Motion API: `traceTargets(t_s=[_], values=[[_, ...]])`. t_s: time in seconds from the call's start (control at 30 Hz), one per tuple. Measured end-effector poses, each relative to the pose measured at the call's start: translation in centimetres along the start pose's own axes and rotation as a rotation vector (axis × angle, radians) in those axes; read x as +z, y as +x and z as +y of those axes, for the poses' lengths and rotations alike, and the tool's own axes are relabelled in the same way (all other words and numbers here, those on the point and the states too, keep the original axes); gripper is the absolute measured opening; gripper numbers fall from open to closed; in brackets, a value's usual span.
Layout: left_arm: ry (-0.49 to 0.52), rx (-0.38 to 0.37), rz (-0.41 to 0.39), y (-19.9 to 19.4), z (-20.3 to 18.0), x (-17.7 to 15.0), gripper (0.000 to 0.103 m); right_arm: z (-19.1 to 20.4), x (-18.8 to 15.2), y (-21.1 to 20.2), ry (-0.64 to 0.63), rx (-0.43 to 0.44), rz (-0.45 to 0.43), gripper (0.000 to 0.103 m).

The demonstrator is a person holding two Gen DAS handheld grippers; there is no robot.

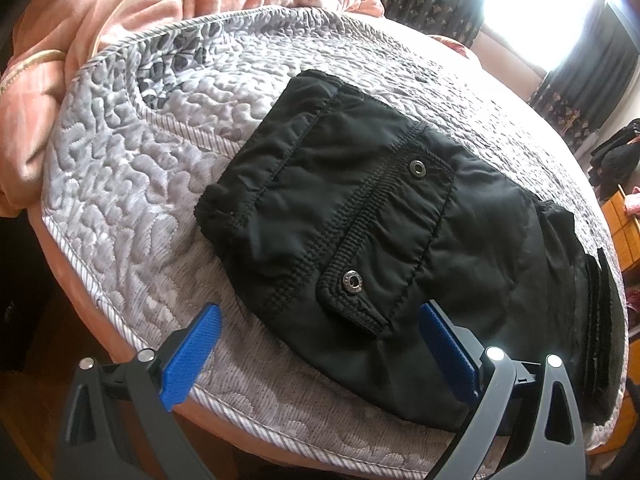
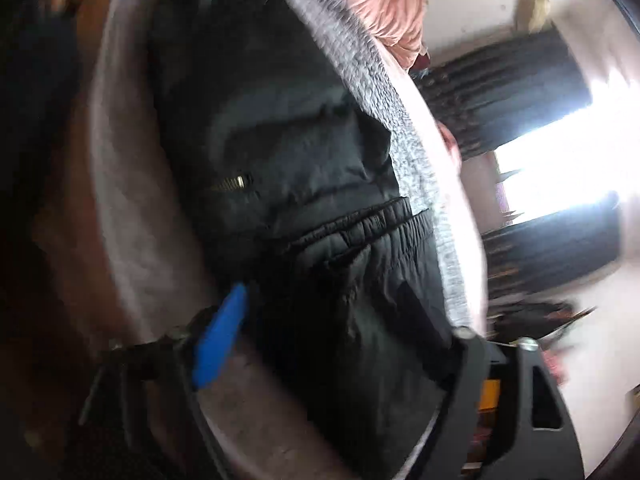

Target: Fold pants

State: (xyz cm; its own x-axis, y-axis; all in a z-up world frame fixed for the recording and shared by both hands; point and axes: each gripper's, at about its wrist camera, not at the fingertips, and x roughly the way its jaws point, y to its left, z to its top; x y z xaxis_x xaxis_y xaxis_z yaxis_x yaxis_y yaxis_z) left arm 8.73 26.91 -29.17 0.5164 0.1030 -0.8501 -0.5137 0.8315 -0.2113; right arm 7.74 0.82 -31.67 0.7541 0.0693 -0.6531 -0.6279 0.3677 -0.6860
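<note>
Black pants [image 1: 360,216] lie folded in a compact bundle on a grey quilted bed cover [image 1: 132,184]. A snap-button pocket flap faces up. My left gripper [image 1: 320,344] is open and empty, just above the bundle's near edge, one blue finger [image 1: 192,356] over the cover and one over the pants. In the blurred right wrist view the pants [image 2: 288,168] fill the middle, with a zipper and the elastic waistband showing. My right gripper [image 2: 340,336] is open over the waistband end; only its left blue finger [image 2: 220,340] shows, the other is hidden by cloth.
A pink blanket [image 1: 120,4] is heaped at the far side of the bed. The bed's near edge [image 1: 248,428] runs just under my left gripper. Dark curtains [image 1: 600,76] and a bright window stand at the right, with wooden furniture [image 1: 624,232] beside the bed.
</note>
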Motion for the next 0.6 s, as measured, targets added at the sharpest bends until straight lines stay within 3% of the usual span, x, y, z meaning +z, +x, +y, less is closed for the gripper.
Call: traceTargets(t_s=[0.13,0.27,0.33,0.47,0.6], values=[[0.000,-0.004,0.001,0.1,-0.1,-0.1,0.099,-5.0,-0.2,-1.4,0.224,0.066,-0.014,0.077],[0.010,-0.003,0.004,0.1,-0.3,0.0,0.099,-5.6,0.4,0.9,0.230,0.079,0.029,0.071],[0.003,-0.006,0.003,0.1,-0.1,0.0,0.099,-5.2,0.5,2.7,0.218,0.094,0.064,0.062],[-0.026,-0.016,0.008,0.1,0.8,0.0,0.099,-4.5,0.9,4.3,0.220,0.169,0.093,0.015],[-0.029,-0.020,0.012,0.3,0.9,0.0,0.099,-3.0,0.6,2.1,0.173,0.142,0.038,0.011]])
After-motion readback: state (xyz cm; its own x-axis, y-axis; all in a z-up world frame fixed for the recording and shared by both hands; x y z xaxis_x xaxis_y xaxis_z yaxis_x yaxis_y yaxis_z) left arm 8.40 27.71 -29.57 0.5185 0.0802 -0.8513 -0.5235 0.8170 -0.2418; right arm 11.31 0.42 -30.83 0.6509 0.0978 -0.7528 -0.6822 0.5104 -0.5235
